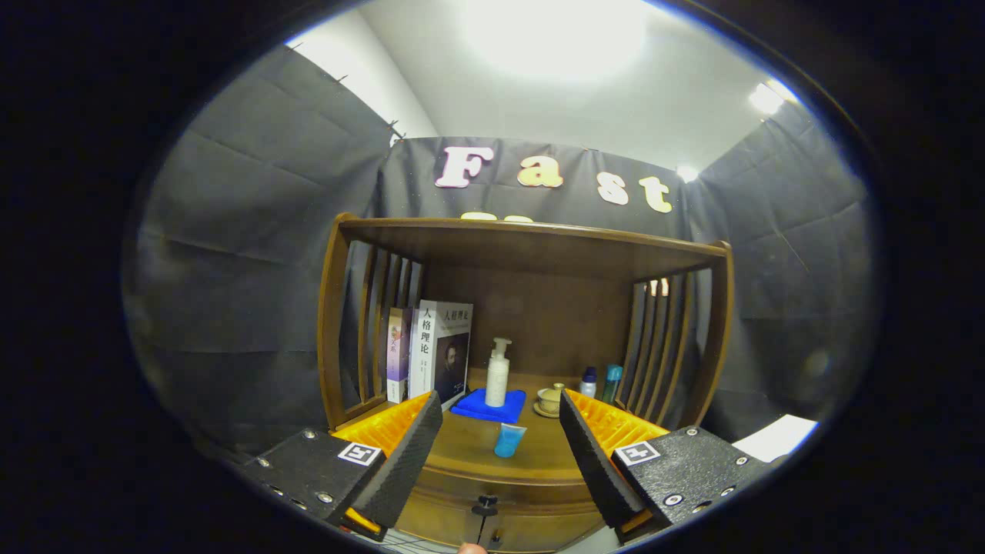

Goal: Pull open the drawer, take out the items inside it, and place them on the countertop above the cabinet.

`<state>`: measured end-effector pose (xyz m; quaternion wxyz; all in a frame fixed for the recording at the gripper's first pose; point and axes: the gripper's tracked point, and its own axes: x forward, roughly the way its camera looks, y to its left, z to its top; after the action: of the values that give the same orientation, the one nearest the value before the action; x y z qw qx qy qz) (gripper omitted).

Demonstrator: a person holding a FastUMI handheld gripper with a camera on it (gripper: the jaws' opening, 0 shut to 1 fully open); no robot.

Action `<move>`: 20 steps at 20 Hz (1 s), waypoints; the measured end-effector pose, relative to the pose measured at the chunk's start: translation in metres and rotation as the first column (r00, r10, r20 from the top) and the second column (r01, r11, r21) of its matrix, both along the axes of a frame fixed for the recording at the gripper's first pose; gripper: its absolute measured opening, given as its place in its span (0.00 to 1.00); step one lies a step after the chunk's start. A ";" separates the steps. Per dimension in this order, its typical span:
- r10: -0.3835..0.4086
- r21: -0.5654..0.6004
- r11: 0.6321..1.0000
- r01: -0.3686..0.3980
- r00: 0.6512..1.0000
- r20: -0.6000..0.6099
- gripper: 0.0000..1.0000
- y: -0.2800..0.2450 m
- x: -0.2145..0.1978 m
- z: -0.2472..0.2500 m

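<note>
Fingers (500,454) spread wide, one blue cup (509,440) ahead, two books (431,350), one pump bottle (498,374)

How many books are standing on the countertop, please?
2: a thin book by the left slats and a thicker book right beside it, both beyond the open gripper. Others may be hidden behind them.

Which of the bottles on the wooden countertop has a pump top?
The tall white bottle standing on the blue cloth, beyond the open gripper. The two small capped bottles stand further right.
</note>
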<state>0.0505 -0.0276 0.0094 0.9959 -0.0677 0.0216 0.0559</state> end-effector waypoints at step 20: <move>-0.058 -0.093 0.994 0.065 0.996 0.071 0.95 -0.040 -0.043 0.046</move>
<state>0.0070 -0.0679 0.0549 0.9930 -0.1162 -0.0078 0.0218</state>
